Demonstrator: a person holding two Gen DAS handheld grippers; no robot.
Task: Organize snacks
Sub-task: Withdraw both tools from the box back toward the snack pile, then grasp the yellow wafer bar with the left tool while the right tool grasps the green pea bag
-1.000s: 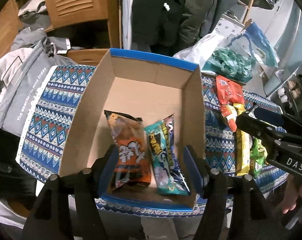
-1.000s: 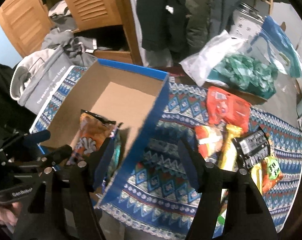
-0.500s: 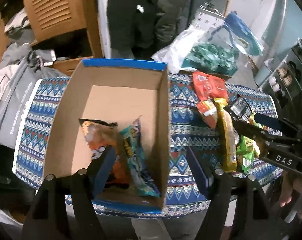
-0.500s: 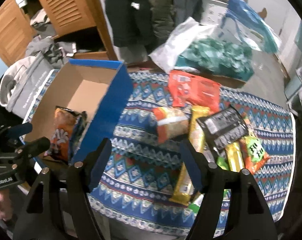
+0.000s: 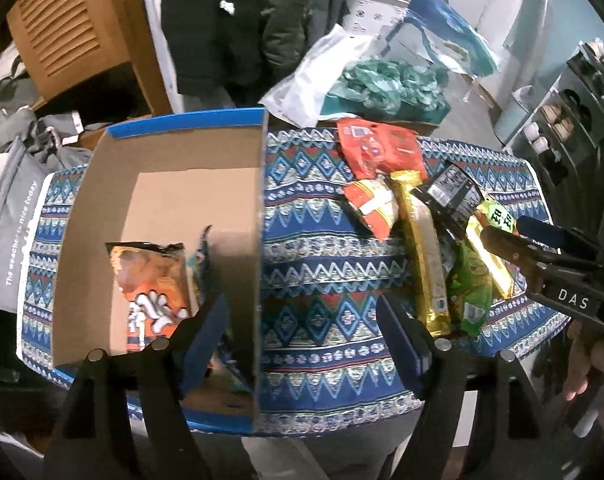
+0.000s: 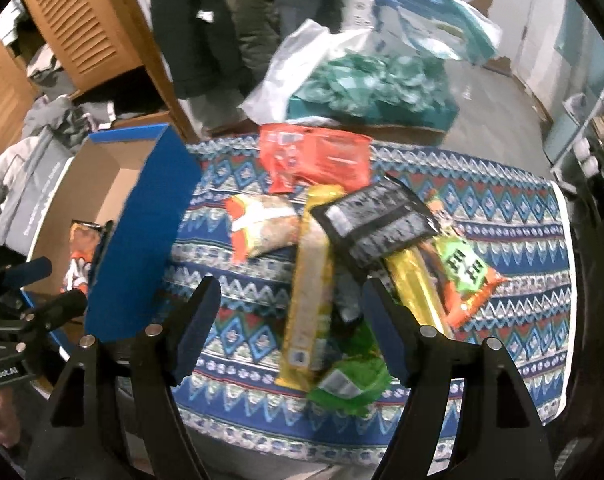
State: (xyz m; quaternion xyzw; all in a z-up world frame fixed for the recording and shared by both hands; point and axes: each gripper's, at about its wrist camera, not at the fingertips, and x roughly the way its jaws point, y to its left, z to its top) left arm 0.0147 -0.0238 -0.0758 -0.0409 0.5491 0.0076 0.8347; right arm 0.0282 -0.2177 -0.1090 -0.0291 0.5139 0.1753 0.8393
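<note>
A cardboard box (image 5: 162, 184) with a blue rim stands on the left of the patterned tablecloth (image 5: 322, 240). In it lie an orange snack bag (image 5: 150, 276) and a teal bag (image 5: 200, 256) seen edge-on. My left gripper (image 5: 302, 332) hovers over the box's right wall; its jaws are opening, with nothing between them. My right gripper (image 6: 292, 300) is open and empty above the pile of loose snacks: a long yellow packet (image 6: 310, 300), a black packet (image 6: 378, 220), an orange-and-white bag (image 6: 262, 224), a red pack (image 6: 322, 156), a green packet (image 6: 354, 380) and an orange-green packet (image 6: 466, 276).
Behind the table sit a white plastic bag (image 5: 314, 80) and a box of green wrappers (image 5: 386, 84). A grey bag (image 5: 10, 208) hangs off the left end. A louvered wooden door (image 5: 70, 40) and dark coats stand behind; a shoe rack (image 5: 562, 120) is at the right.
Both grippers have swung to the right, from over the box toward the snack pile. The jaws of both now stand a little wider.
</note>
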